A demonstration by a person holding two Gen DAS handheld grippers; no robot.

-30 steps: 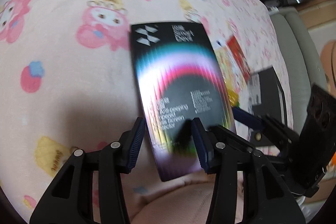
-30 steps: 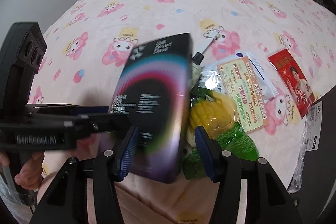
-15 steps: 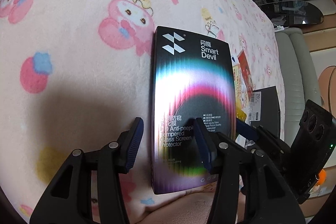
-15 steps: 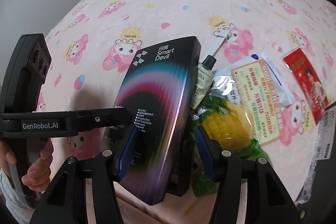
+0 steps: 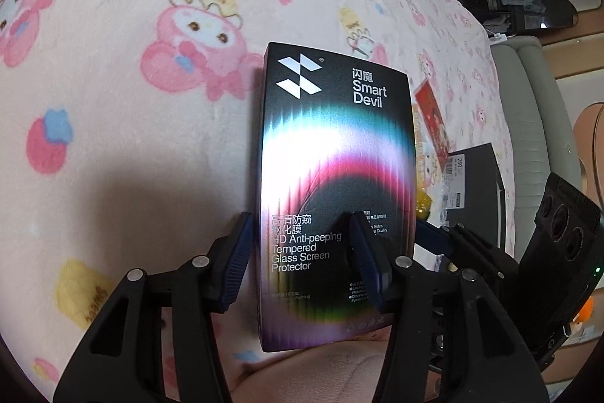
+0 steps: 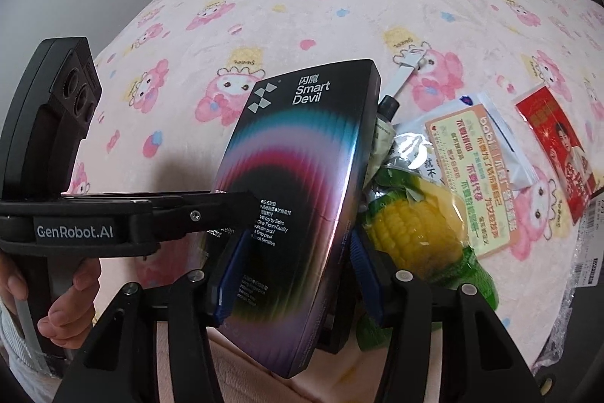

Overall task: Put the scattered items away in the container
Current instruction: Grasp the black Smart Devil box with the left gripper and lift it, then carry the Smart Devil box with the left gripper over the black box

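Note:
A black "Smart Devil" screen protector box (image 5: 336, 176) is held up over the pink bed; my left gripper (image 5: 299, 218) is shut on it. One left finger lies on its printed face and the other sits at its left edge. In the right wrist view the same box (image 6: 302, 176) fills the middle, with the left gripper (image 6: 253, 199) reaching in from the left. My right gripper (image 6: 298, 240) is open just beneath the box, its pads not pressing on it. A black container with a price sticker (image 5: 475, 184) lies to the right.
On the cartoon-print blanket (image 6: 339, 6) lie a packed corn cob (image 6: 415, 225), a black-capped tube (image 6: 385, 123), an orange-and-green sachet (image 6: 472, 176) and a red packet (image 6: 558, 153). A hand (image 6: 68, 308) grips the left handle. A grey padded bed edge (image 5: 528, 101) lies right.
The box was blurred with motion a second ago and now hangs steady and more upright in the left gripper. It has drifted slightly right, over the tube. Both apertures look unchanged.

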